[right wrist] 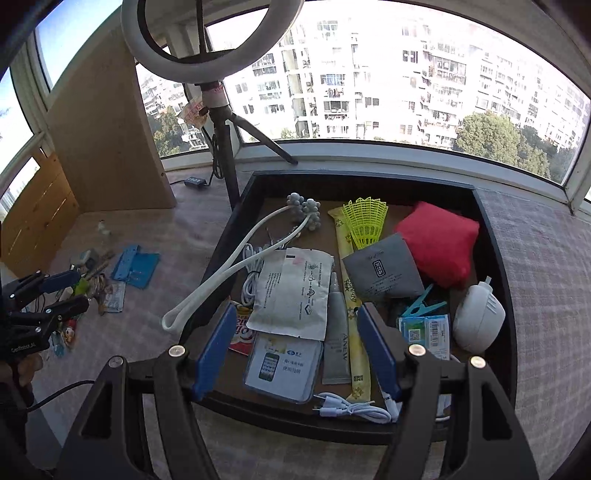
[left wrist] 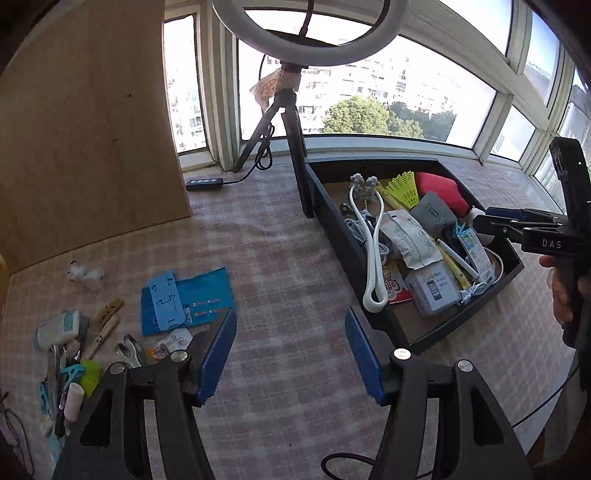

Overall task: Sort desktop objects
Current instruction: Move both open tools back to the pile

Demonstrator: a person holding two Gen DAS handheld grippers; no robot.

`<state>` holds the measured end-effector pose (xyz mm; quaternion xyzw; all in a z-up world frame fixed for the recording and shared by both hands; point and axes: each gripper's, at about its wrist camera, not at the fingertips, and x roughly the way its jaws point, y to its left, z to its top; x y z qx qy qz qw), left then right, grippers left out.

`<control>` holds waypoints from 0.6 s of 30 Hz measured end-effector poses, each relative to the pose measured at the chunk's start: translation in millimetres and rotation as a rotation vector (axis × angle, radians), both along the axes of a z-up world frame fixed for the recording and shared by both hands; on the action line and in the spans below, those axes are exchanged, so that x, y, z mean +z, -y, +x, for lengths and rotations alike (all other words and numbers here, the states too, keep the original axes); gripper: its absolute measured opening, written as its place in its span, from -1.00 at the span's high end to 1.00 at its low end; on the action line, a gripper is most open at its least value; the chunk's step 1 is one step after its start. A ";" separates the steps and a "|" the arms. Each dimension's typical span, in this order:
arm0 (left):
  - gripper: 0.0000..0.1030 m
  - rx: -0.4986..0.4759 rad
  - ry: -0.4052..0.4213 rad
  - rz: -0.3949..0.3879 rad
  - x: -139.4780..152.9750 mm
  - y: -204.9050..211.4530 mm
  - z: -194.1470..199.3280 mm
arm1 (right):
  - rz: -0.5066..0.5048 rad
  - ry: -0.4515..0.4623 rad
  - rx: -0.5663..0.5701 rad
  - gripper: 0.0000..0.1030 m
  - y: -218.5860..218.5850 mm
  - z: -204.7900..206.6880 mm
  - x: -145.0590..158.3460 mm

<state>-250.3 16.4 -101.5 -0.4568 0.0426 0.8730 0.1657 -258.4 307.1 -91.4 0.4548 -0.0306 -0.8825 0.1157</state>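
Observation:
My left gripper (left wrist: pixel 291 354) is open above bare checked tablecloth (left wrist: pixel 280 258), with nothing between its blue pads. Loose items lie to its left: a blue packet (left wrist: pixel 199 299), a white bottle (left wrist: pixel 57 328), wooden pegs (left wrist: pixel 107 321). My right gripper (right wrist: pixel 295 354) is open over the black box (right wrist: pixel 495 258), with a phone card pack (right wrist: pixel 282 365) and a grey tube (right wrist: pixel 336 343) below the gap, untouched. The box also holds a white massager (right wrist: pixel 236 266), a yellow shuttlecock (right wrist: pixel 364 221), a red cushion (right wrist: pixel 439 243), a grey pouch (right wrist: pixel 384 273) and a white cable (right wrist: pixel 354 406).
A ring light (left wrist: pixel 306 33) on a tripod (left wrist: pixel 299 158) stands behind the box's left corner. A wooden board (left wrist: pixel 85 129) leans at the back left, with a power strip (left wrist: pixel 204 183) beside it. Windows run along the far edge. A hand (left wrist: pixel 557 295) holds the right gripper.

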 end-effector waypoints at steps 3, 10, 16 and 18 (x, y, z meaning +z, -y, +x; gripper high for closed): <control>-0.12 0.137 0.008 0.023 -9.2 50.6 9.2 | -0.002 -0.001 0.053 -0.30 32.2 4.4 1.2; -0.12 0.367 0.056 0.062 -38.4 135.2 25.7 | -0.023 0.022 0.203 -0.30 135.1 16.0 -11.0; -0.16 0.395 0.083 0.084 -57.6 142.2 23.0 | -0.029 0.078 0.293 -0.30 226.5 19.1 -46.6; -0.16 0.390 0.099 0.094 -65.7 140.1 15.9 | -0.016 0.088 0.318 -0.30 251.7 18.5 -59.5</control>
